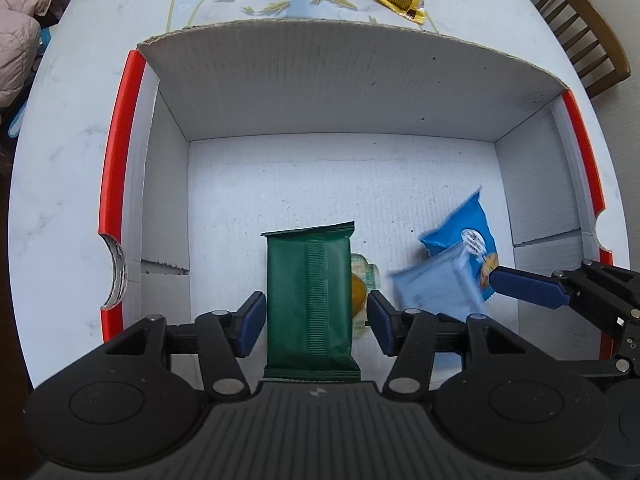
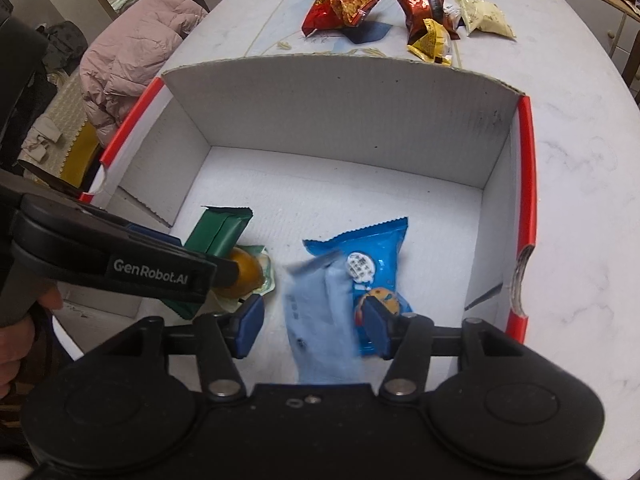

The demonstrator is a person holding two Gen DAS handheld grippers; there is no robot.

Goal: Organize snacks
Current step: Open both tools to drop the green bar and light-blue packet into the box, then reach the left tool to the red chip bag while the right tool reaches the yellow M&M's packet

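Observation:
A white cardboard box with red rims [image 1: 120,160] [image 2: 528,180] stands open on the table. My left gripper [image 1: 316,320] is down inside it and open. A green packet [image 1: 310,300] [image 2: 220,232] sits between its pads, with a gap on the right side, and partly covers a yellow snack in a clear wrapper [image 1: 359,292] [image 2: 244,272]. My right gripper [image 2: 313,308] is open too. A pale blue packet [image 2: 320,320] [image 1: 436,284], blurred, sits loose between its pads. Under that packet a bright blue packet [image 2: 372,256] [image 1: 468,236] lies on the box floor.
Beyond the box lie a red bag [image 2: 344,4], a dark red bag [image 2: 424,4], a yellow packet [image 2: 432,40] and a cream packet [image 2: 486,18]. A pink jacket [image 2: 136,40] hangs at the left, a wooden chair [image 1: 580,32] stands at the right. A hand [image 2: 16,340] holds the left gripper.

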